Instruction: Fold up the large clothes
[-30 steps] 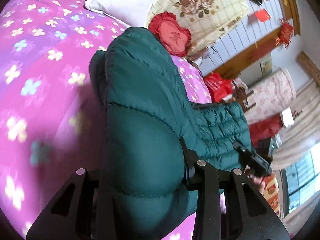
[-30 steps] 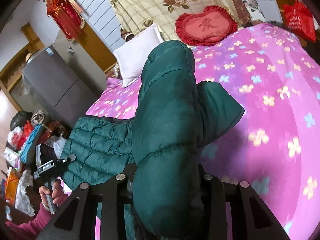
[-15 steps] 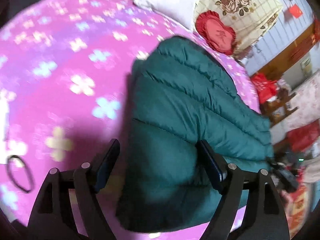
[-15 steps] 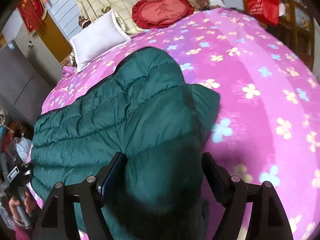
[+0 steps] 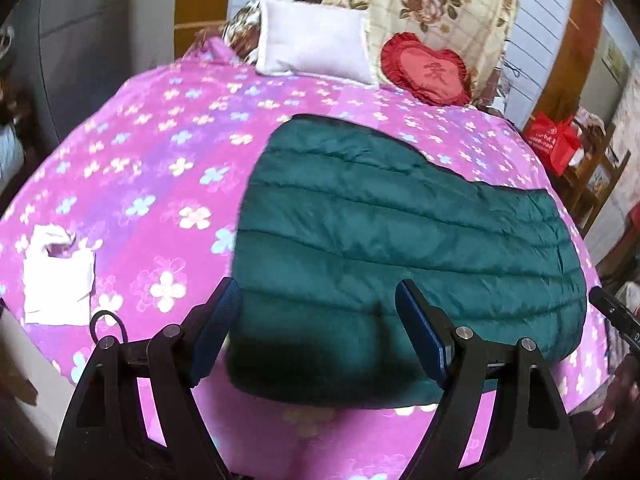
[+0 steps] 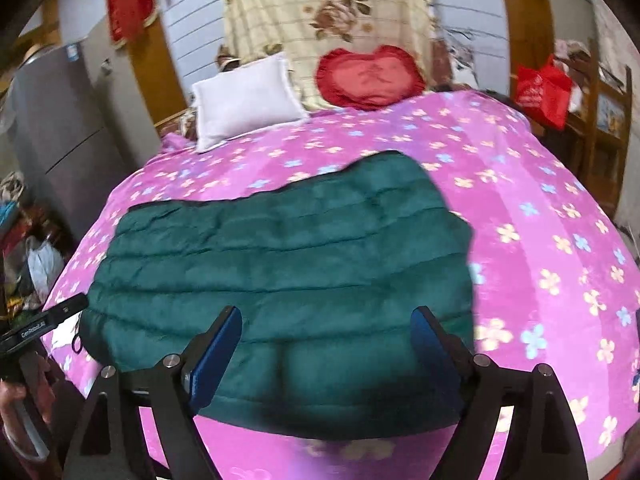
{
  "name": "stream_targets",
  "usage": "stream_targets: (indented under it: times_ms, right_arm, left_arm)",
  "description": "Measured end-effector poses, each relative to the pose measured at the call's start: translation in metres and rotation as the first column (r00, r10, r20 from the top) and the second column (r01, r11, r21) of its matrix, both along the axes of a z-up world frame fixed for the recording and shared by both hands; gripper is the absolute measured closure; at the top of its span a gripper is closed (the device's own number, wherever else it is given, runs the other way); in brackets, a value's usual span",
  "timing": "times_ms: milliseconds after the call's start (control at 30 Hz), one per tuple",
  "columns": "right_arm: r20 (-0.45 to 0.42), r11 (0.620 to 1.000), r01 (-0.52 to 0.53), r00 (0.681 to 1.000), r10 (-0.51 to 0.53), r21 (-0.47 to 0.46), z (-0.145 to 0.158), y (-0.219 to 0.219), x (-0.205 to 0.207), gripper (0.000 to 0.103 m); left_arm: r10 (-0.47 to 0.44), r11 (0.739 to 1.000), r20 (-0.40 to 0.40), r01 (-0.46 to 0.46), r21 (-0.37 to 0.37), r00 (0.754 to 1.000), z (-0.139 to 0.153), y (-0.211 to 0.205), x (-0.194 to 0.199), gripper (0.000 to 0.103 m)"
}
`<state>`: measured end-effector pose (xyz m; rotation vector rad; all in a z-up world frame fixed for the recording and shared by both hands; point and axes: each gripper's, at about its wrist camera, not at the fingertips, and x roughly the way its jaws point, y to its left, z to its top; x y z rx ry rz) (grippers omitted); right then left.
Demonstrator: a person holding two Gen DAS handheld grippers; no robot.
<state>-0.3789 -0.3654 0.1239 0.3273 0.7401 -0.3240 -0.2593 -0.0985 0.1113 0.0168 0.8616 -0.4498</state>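
Jacket (image 5: 384,240), clamped and lifted by both grippers a second ago, is now shown released and lying folded flat on the bed (image 5: 132,184), left gripper (image 5: 318,320) and right gripper (image 6: 326,340) spread wide above its near edge.

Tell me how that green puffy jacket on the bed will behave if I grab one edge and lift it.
The green jacket is quilted and puffy, so it is probably light for its bulk. It lies limp on the pink bedspread, so a lifted edge would likely drape and sag. Its smooth-looking shell may slip between the fingers.
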Motion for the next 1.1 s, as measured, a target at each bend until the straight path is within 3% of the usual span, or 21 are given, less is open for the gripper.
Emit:
stream_targets:
  times_ms: [133,367,500,667,1100]
  right_arm:
    - [0.001,1.0,-0.004,1.0,0.004,-0.008,-0.009,0.021,0.008,0.018]
    - [-0.027,1.0,-0.027,0.999,0.027,-0.009,-0.024,0.048,0.019,0.018]
    - [-0.013,1.0,-0.017,1.0,0.017,-0.008,-0.024,0.051,0.017,0.01]
    - [-0.013,1.0,-0.013,1.0,0.013,-0.017,-0.024,0.054,0.017,0.009]
    - [0.01,0.999,-0.004,1.0,0.005,-0.046,-0.016,0.059,0.016,0.009]
  left_arm:
    - [-0.008,0.999,0.048,0.006,0.052,0.999,0.0,-0.019,-0.014,0.022]
    - [-0.021,0.996,0.061,0.015,0.087,0.998,-0.009,-0.037,-0.028,0.022]
    - [-0.039,0.995,0.062,0.033,0.097,0.997,-0.014,-0.046,-0.035,0.022]
    - [-0.05,0.993,0.09,0.04,0.111,0.995,-0.013,-0.053,-0.042,0.022]
    - [-0.035,0.998,0.169,0.025,0.058,0.985,-0.004,-0.051,-0.056,0.022]
